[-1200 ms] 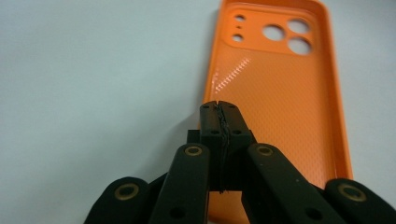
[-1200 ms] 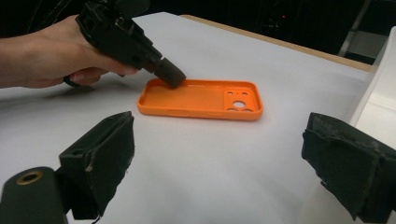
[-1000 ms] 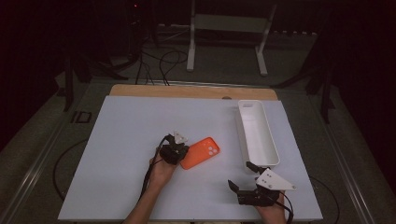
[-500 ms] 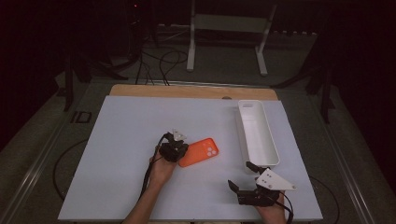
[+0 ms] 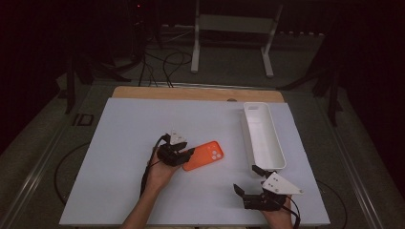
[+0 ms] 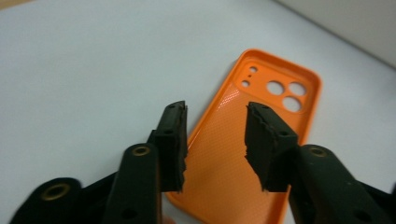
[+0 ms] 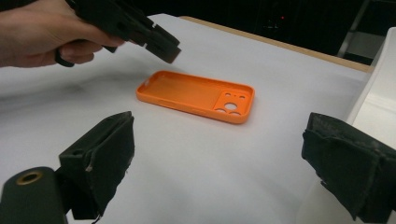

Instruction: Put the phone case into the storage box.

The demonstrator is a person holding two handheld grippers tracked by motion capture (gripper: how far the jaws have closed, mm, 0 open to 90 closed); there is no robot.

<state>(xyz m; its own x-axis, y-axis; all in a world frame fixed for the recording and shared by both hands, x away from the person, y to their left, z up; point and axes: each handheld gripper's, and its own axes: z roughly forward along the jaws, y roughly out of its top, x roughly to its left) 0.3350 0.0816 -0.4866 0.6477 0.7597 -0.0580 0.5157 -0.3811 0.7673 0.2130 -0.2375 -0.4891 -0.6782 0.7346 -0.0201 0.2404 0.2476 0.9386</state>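
Observation:
An orange phone case (image 5: 203, 155) lies flat on the white table, hollow side up, camera holes at its far end. My left gripper (image 5: 189, 153) hovers just over its near-left end. In the left gripper view its jaws (image 6: 217, 114) have just been opening; they stand apart with the case (image 6: 261, 93) on the table below them, not between the pads. From the right gripper view, the left gripper (image 7: 156, 42) hangs above the case (image 7: 196, 95), clear of it. My right gripper (image 5: 246, 179) rests near the table's front right, open wide and holding nothing (image 7: 219, 128).
A long white tray (image 5: 274, 143) stands at the right of the table, its near corner close to my right gripper, and its wall (image 7: 378, 88) shows in the right gripper view. A wooden strip (image 5: 191, 93) borders the table's far edge.
The left gripper's jaws, shut at the case's near end before, now stand apart, and the hand has lifted a little. The case has stayed put. The right gripper has not moved.

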